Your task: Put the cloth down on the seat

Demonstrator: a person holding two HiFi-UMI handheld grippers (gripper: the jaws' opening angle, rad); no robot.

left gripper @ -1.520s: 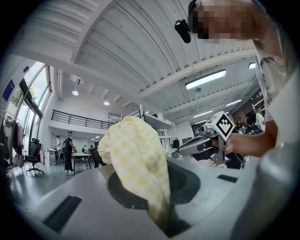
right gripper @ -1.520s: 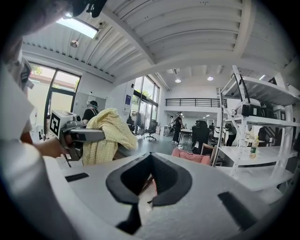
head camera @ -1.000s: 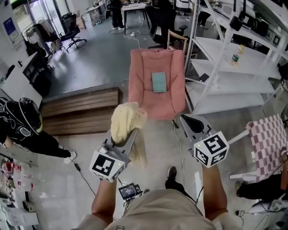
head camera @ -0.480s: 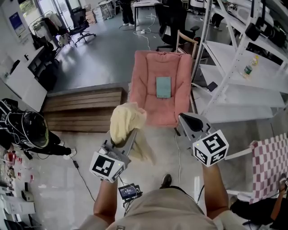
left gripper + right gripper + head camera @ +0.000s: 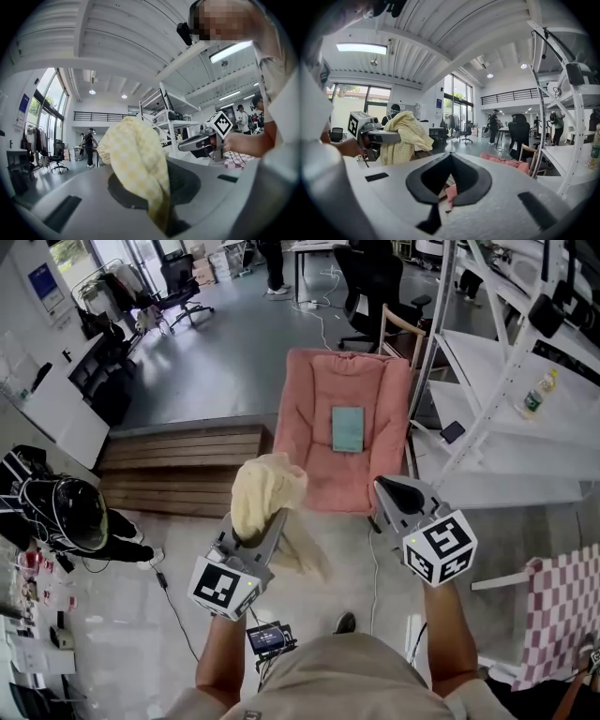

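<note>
A pale yellow checked cloth (image 5: 267,495) hangs bunched from my left gripper (image 5: 265,527), which is shut on it; a loose tail droops to the right below the jaws. In the left gripper view the cloth (image 5: 136,161) fills the space in front of the jaws. The pink cushioned seat (image 5: 319,442) stands ahead on the floor, with a flat teal item (image 5: 348,428) lying on its middle. My right gripper (image 5: 394,493) is held level beside the left one, shut with nothing in it. From the right gripper view, the cloth (image 5: 402,136) shows at left and the seat (image 5: 506,161) low ahead.
A white shelving rack (image 5: 525,418) stands right of the seat, a wooden chair (image 5: 398,329) behind it. A low wooden platform (image 5: 178,465) lies to the left. A person in black with a helmet (image 5: 70,517) crouches at far left. A pink checked cloth (image 5: 561,606) is at lower right.
The view has drawn closer to the pink seat, which now sits a little lower and further right. Both grippers keep the same pose, the cloth still held.
</note>
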